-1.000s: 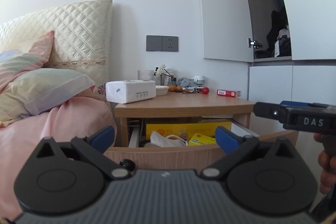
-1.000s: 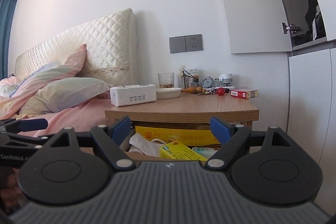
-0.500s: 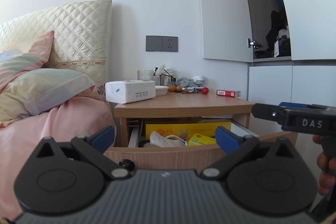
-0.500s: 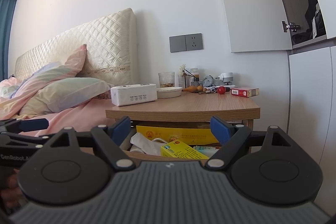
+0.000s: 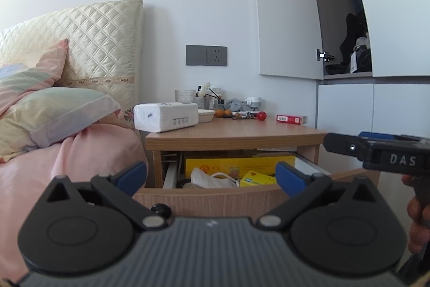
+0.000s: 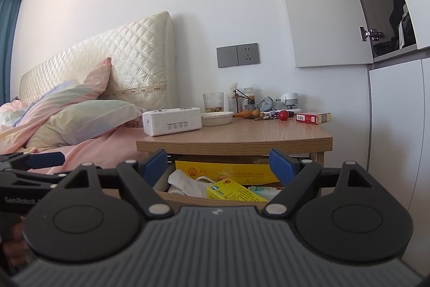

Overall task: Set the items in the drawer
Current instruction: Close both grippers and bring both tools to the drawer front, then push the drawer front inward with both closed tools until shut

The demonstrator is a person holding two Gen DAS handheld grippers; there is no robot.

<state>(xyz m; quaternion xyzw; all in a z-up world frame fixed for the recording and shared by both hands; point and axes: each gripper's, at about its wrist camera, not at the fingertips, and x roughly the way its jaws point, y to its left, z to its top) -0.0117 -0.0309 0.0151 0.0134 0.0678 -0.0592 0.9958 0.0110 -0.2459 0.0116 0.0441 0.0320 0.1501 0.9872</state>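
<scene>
left gripper [image 5: 211,174]: fingers spread wide, nothing between them, held in front of the open drawer
right gripper [image 6: 219,166]: fingers apart too, empty, level with the drawer opening; its black body shows at the right edge of the left wrist view
drawer [image 5: 209,199]: pulled out from under the nightstand, wood front facing the cameras
drawer contents: long yellow box [image 6: 223,170] along the back, small yellow box [image 6: 233,191] in front of it, white crumpled bag [image 6: 188,183] to its left
worktop [image 6: 242,132]: wooden nightstand top beside the bed
tissue pack [image 6: 172,121]: white, on the worktop's left front corner
dish [image 6: 217,118]: shallow, white, just right of the tissue pack
glass [image 6: 213,102]: behind the dish, near the wall
red ball [image 6: 282,115]: toward the back, beside some keys
red box [image 6: 313,117]: flat, on the worktop's right side, well apart from the tissue pack
bed [image 5: 67,147]: pink cover and pillows, left of the nightstand
</scene>
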